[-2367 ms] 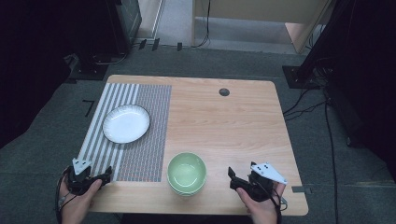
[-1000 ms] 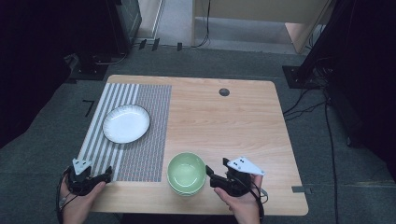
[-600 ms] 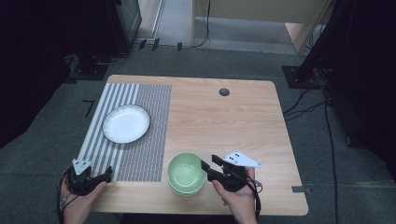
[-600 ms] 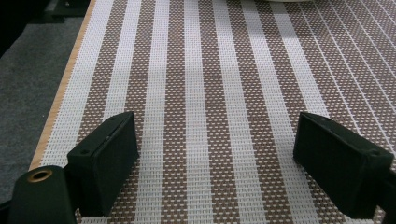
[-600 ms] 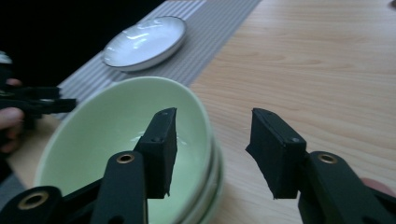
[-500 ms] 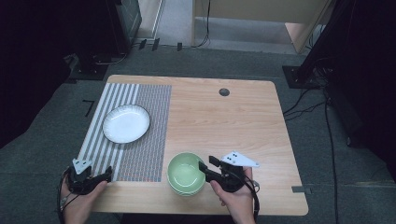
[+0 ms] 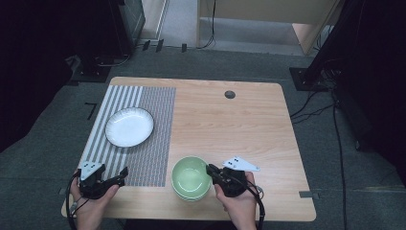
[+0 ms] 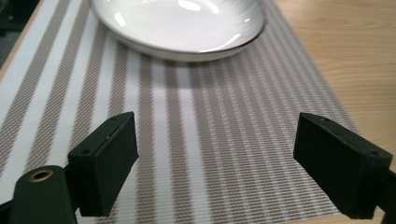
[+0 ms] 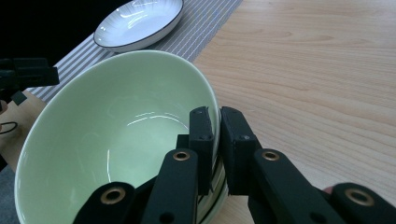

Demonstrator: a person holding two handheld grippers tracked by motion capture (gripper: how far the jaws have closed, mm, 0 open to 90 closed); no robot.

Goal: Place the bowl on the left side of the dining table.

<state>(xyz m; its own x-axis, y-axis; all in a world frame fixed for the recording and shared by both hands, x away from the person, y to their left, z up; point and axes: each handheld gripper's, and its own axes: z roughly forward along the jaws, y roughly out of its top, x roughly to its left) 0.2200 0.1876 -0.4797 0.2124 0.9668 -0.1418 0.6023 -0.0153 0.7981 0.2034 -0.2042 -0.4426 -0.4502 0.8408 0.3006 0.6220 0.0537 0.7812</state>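
Observation:
A pale green bowl sits at the table's front edge, the top one of a small stack. My right gripper is shut on its right rim, one jaw inside the bowl and one outside. A white plate lies on the striped placemat at the left. My left gripper hovers open over the mat's front end, short of the plate, with nothing between its jaws.
The wooden table has bare room in its middle and right half. A small dark round cap is set in the top near the far edge. Dark floor and cables surround the table.
My right gripper moved left from the table's front right to the bowl and shut on its rim. The left gripper stayed where it was.

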